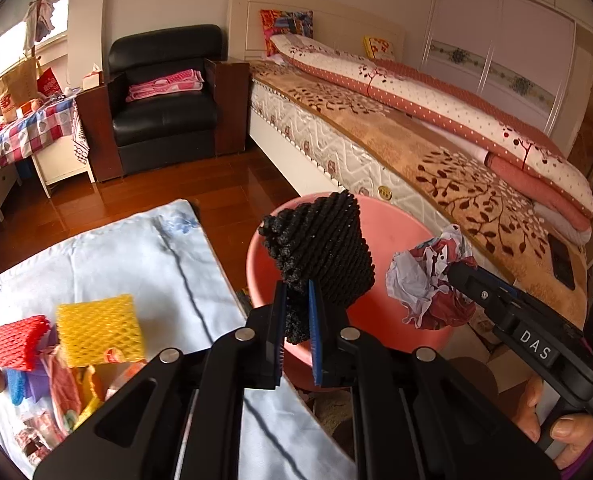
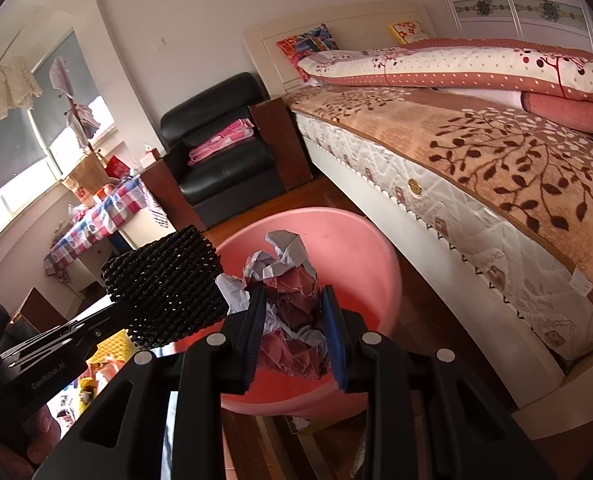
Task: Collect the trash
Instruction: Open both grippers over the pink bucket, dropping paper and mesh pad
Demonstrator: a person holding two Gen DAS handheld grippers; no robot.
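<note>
My left gripper (image 1: 296,312) is shut on a black foam net sleeve (image 1: 324,248), held above the pink basin (image 1: 408,336). The same black foam net sleeve (image 2: 168,292) shows at the left of the right wrist view. My right gripper (image 2: 292,320) is shut on a crumpled red and white paper wad (image 2: 288,296) over the pink basin (image 2: 356,248). In the left wrist view that paper wad (image 1: 428,276) hangs at the basin's right rim in the right gripper (image 1: 456,276). More trash lies on the white cloth (image 1: 136,248): a yellow foam net (image 1: 100,324) and a red foam net (image 1: 18,340).
A bed (image 1: 436,148) with a brown leaf blanket runs along the right, close behind the basin. A black armchair (image 1: 164,100) stands at the back, a checked-cloth table (image 1: 20,136) at the far left. Wooden floor (image 1: 176,188) lies between them.
</note>
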